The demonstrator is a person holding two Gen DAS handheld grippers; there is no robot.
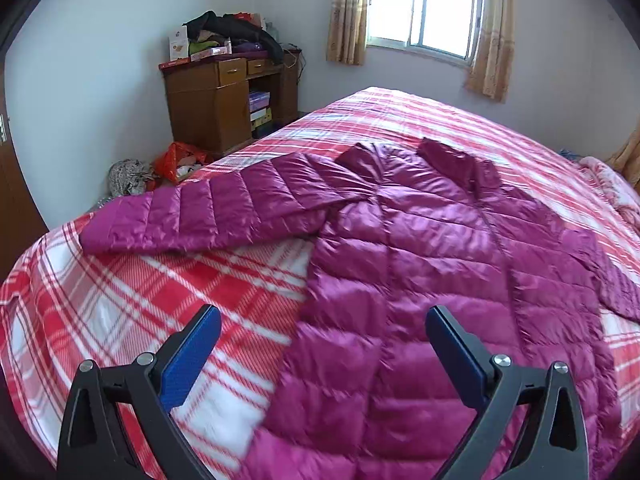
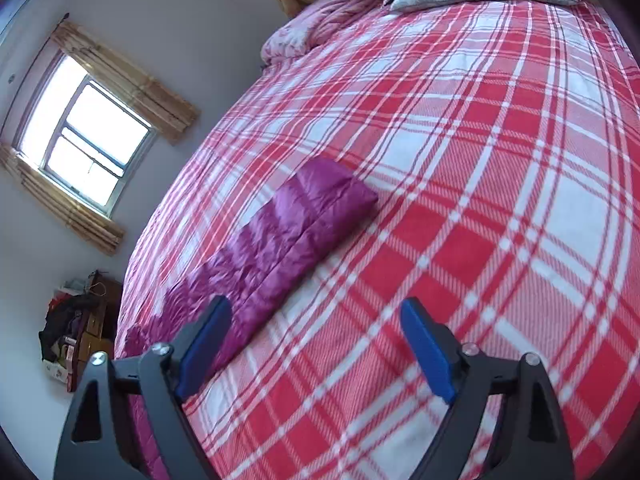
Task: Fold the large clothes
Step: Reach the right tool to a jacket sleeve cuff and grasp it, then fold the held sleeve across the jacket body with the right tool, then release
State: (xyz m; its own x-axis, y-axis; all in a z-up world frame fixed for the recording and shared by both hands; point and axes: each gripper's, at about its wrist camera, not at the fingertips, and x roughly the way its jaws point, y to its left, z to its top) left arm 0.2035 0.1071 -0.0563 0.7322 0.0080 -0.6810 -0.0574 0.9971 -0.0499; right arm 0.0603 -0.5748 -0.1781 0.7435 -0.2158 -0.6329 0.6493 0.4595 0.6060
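While the jacket lies spread face-up on the bed, I have both claws hanging over it with nothing in them. My left claw stands wide open above the jacket's lower left edge, its blue pads clear of the fabric. My right claw is open too, tilted over the plaid cover, with the right sleeve stretched out ahead of its left pad; I see nothing between the pads. From the left view the other sleeve runs out flat toward the bed's far-left corner, and the collar points toward the window. I judge folding has not begun: the jacket is laid out and I am lining up the first grasp. Next I need each claw down on a sleeve or side edge, pinching the slippery quilted shell firmly, then carrying it across the body. The puffy fabric may slide out or spring back.
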